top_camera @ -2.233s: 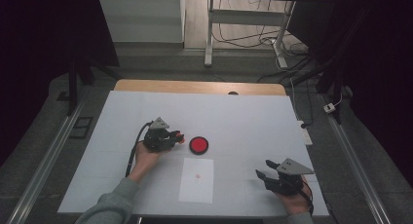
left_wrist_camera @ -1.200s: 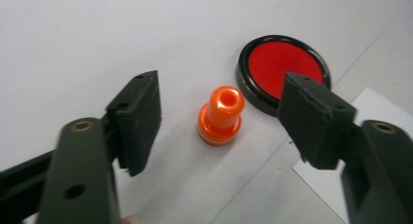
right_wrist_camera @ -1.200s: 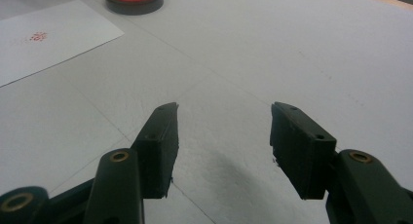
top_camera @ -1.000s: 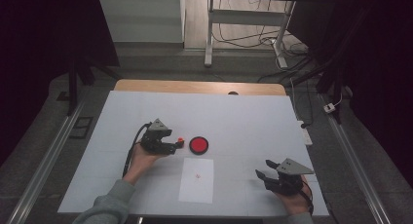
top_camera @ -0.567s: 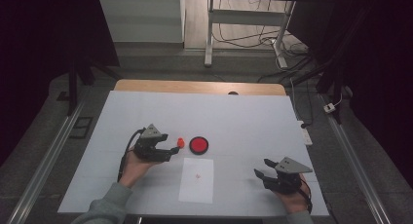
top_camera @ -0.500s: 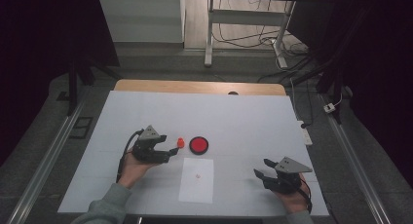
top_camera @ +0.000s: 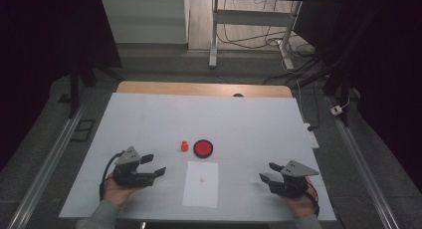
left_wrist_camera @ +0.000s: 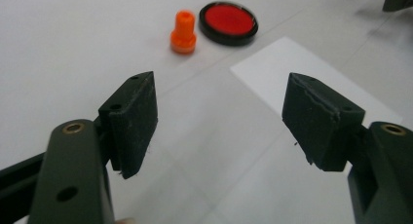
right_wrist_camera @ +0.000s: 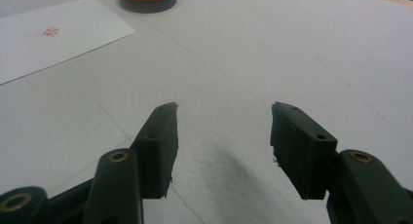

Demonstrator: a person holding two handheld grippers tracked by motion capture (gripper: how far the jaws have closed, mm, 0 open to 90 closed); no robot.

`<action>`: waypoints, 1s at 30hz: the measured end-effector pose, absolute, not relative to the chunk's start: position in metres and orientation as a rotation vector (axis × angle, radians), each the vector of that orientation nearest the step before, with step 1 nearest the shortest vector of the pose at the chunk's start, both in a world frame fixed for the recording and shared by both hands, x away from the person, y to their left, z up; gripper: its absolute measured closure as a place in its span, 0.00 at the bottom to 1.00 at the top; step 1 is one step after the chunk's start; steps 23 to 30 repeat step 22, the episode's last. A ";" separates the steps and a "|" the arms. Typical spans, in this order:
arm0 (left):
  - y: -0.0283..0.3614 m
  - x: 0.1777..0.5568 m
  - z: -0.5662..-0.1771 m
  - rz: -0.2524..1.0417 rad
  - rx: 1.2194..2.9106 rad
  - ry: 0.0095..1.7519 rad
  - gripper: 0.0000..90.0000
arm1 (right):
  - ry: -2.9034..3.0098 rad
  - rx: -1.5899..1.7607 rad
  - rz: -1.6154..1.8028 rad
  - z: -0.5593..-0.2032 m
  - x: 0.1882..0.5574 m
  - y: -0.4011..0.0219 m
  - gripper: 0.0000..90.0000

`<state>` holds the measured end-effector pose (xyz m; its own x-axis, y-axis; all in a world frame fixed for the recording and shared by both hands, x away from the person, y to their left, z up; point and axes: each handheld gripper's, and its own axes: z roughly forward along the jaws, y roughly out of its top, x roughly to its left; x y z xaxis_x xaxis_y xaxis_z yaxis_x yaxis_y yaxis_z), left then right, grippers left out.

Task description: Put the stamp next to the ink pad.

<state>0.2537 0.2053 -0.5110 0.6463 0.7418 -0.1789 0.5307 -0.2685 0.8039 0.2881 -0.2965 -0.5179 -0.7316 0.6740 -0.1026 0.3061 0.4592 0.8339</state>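
Orange stamp [top_camera: 184, 146] is seen standing upright on the white counter [top_camera: 259, 119], just beside the round red ink pad [top_camera: 203, 148] and to its left in the high view; the two look close but whether they touch cannot be told. In the left gripper view the stamp [left_wrist_camera: 183, 32] and the black-rimmed pad [left_wrist_camera: 228, 22] are shown ahead of the claw, well apart from it. A white sheet of paper [top_camera: 201, 183] is laid nearer the person than the pad, with a small red mark [top_camera: 202, 179] printed on it.

The left claw [top_camera: 155, 165] is held low over the counter at the left of the paper, in the person's left hand [top_camera: 119, 189]. Its jaws are spread wide, and nothing is gripped between them; bare counter and a corner of the paper are seen through the gap [left_wrist_camera: 219, 121].

The right claw [top_camera: 267, 172] is held at the right of the paper in the right hand [top_camera: 298, 204], pointing towards the sheet. Its jaws are likewise parted with nothing between them [right_wrist_camera: 224, 136], and the pad and the marked paper [right_wrist_camera: 53, 31] are seen beyond.
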 end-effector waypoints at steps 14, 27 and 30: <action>0.218 0.232 -0.513 0.321 1.965 0.980 0.32 | 2.301 0.796 1.205 -0.516 0.292 -0.305 0.47; 0.218 0.233 -0.513 0.321 1.972 0.976 0.32 | 2.307 0.785 1.194 -0.516 0.291 -0.304 0.47; 0.218 0.233 -0.513 0.321 1.972 0.976 0.32 | 2.307 0.785 1.194 -0.516 0.291 -0.304 0.47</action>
